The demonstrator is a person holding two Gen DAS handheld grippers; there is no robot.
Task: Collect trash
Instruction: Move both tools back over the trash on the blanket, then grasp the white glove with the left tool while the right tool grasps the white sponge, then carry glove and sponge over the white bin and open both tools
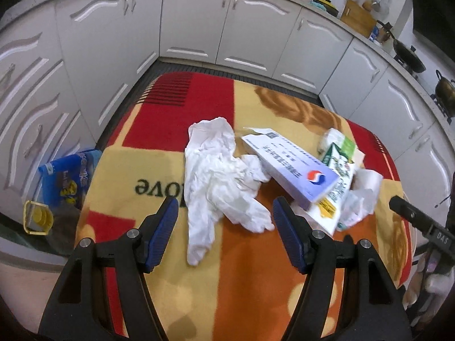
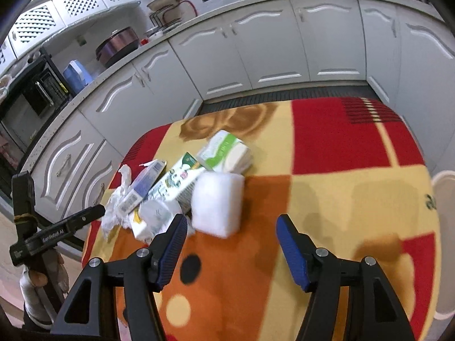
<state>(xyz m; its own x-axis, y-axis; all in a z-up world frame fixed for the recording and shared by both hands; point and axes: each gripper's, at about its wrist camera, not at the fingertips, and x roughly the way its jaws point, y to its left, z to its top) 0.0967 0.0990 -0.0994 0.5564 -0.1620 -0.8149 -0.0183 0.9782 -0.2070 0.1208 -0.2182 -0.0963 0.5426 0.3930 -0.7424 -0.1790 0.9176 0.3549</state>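
Trash lies in a heap on a red, orange and yellow blanket-covered table (image 1: 142, 170). A white disposable glove (image 1: 219, 176) lies just ahead of my open, empty left gripper (image 1: 224, 207). Beside it are a purple-white box (image 1: 290, 164), a green-white carton (image 1: 338, 184) and crumpled white paper (image 1: 361, 196). In the right wrist view my open, empty right gripper (image 2: 231, 224) sits just behind a white sponge block (image 2: 217, 204), with the carton (image 2: 173, 184), a green-white tissue pack (image 2: 227, 153) and the box (image 2: 142, 184) beyond it.
White kitchen cabinets (image 1: 199, 22) curve around the table. A blue bag (image 1: 68, 179) and a yellow-lidded container (image 1: 38, 220) sit left of the table. A white bin rim (image 2: 443, 241) shows at the right edge. The other gripper (image 2: 57, 233) reaches in from the left.
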